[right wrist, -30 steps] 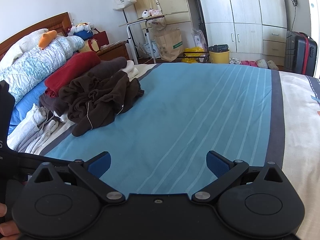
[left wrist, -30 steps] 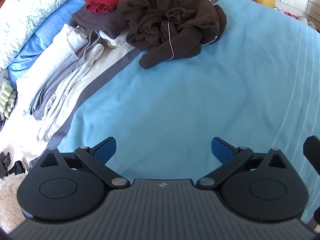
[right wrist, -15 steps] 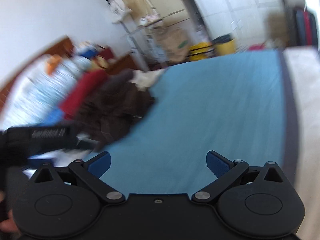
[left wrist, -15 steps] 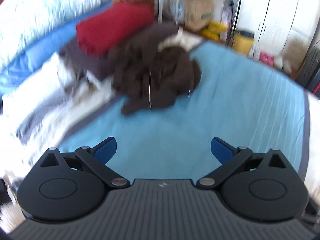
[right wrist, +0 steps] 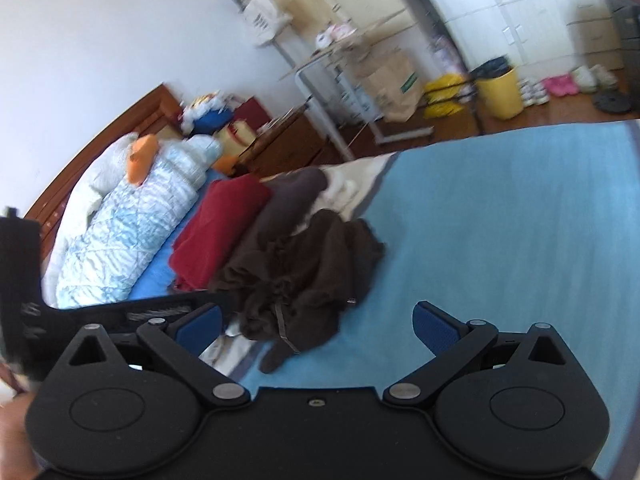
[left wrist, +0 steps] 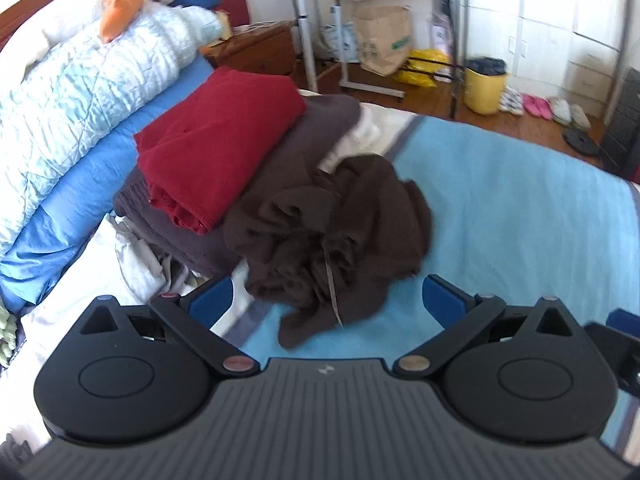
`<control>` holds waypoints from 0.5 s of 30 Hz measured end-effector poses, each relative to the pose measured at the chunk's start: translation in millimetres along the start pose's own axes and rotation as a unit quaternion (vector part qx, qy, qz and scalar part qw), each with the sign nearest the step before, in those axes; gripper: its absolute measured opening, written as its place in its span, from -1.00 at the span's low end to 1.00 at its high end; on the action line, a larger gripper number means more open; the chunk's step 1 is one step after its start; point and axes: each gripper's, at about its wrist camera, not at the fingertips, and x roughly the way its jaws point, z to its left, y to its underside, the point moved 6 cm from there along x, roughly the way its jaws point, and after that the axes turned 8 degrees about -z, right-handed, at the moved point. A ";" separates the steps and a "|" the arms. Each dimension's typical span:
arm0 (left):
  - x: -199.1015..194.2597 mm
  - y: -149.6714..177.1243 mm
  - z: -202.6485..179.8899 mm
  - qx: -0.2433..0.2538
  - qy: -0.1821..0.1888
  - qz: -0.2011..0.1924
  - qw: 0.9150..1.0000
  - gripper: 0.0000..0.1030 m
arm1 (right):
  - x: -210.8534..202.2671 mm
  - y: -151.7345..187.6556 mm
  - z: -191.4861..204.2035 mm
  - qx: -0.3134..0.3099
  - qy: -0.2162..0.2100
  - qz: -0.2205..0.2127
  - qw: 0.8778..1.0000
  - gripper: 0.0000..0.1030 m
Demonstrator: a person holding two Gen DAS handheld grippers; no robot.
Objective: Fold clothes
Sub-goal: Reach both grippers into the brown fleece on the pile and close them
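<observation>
A crumpled dark brown garment with a light drawstring lies on the light blue bedspread, just ahead of my left gripper, which is open and empty, its blue pads either side of the garment's near edge. The garment also shows in the right wrist view, in front of my right gripper, open and empty. A folded red garment rests on a folded grey-brown one behind it. The left gripper's body shows at the left of the right wrist view.
A pale blue quilt and a blue pillow lie along the headboard side. White and grey clothes lie at the left. Beyond the bed stand a rolling table, a paper bag, a yellow bin and wardrobes.
Both grippers have swung up and moved toward the clothes pile; the brown garment now lies much nearer both grippers. Both stay open.
</observation>
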 end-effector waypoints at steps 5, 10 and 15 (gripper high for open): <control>60.2 5.6 20.3 -0.031 -0.010 0.001 0.999 0.99 | 53.0 -4.2 2.6 0.004 0.007 0.036 0.999 1.00; 105.7 21.1 54.4 -0.027 -0.059 0.010 0.998 0.93 | 104.1 2.2 -22.2 0.064 0.018 0.069 0.995 1.00; 137.5 32.3 80.2 -0.099 -0.050 0.030 0.993 0.93 | 154.0 -0.8 -45.1 0.091 0.028 0.077 0.992 1.00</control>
